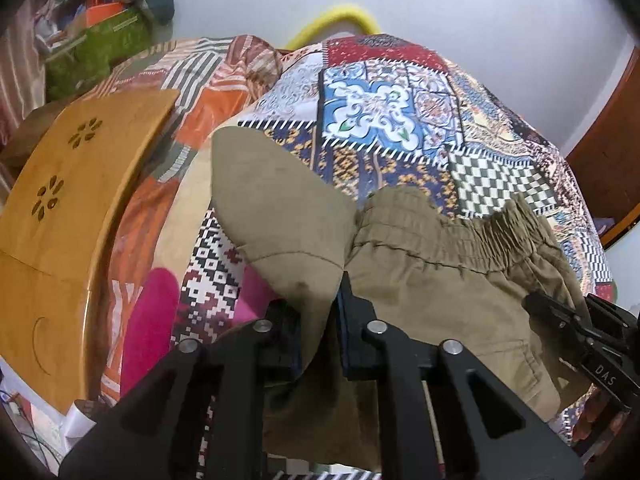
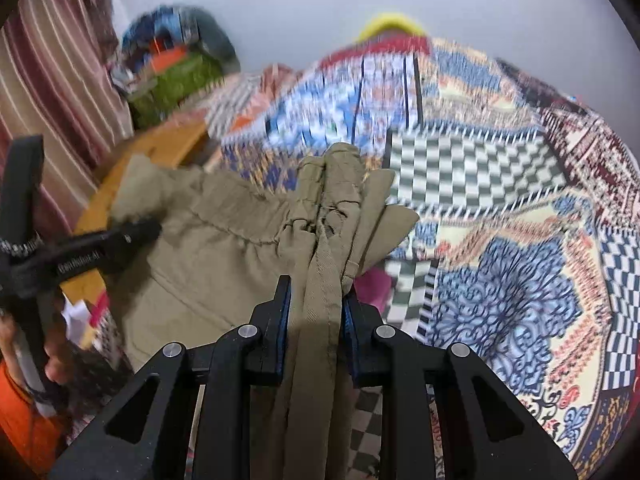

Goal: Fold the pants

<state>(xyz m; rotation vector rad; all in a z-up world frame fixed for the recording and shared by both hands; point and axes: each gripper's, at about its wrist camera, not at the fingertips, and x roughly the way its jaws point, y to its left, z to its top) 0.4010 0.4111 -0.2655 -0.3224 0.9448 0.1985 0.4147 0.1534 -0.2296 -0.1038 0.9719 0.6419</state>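
left wrist view: a patchwork bedspread [image 1: 400, 120] fills the scene, with a wooden lap table [image 1: 80, 200] beside it. khaki pants [image 1: 420, 272] hang above the bedspread, bunched between my left claw [image 1: 320, 320] and right claw [image 2: 316, 304], both clamped on cloth.

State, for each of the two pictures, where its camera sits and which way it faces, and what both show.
Left wrist view: sits on the left tool, facing down over the khaki pants onto the patchwork bedspread; the right tool shows at the edge.
Right wrist view: sits on the right tool, facing likewise; the left tool and a hand show.
Shared: pants, bedspread, wooden board, yellow ring.
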